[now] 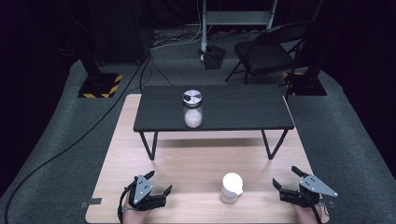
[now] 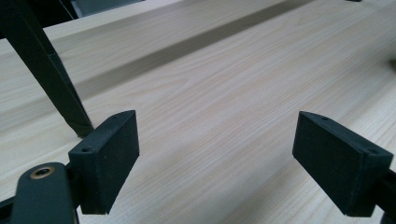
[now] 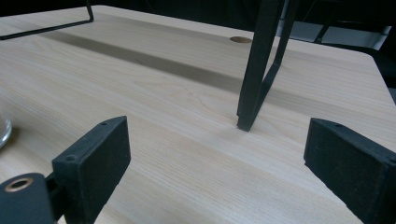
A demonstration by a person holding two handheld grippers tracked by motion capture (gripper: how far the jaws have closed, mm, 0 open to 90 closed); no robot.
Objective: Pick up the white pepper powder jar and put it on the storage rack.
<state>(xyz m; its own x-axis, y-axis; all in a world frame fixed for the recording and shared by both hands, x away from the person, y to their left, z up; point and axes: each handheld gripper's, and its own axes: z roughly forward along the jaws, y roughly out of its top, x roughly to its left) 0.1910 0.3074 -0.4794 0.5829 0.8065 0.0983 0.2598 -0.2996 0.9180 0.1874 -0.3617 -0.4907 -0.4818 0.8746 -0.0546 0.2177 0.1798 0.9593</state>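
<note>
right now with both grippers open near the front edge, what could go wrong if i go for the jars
The white-lidded jar stands close to the wooden table's front edge, so a bump from the right gripper could knock it off. The metal-lidded jar sits up on the black shelf; an off-centre grasp might topple it. Reaching low, the left gripper could clip the shelf leg.

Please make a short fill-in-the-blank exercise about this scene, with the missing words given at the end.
1. The jar with the metal lid stands on the small ____ shelf.
2. The white pitcher stands on the wooden table between the two ____.
3. The jaws of the left gripper and the right gripper are both ____.
4. Behind the table, on the floor, stands a folding ____.

Missing words: black; grippers; open; chair
</note>
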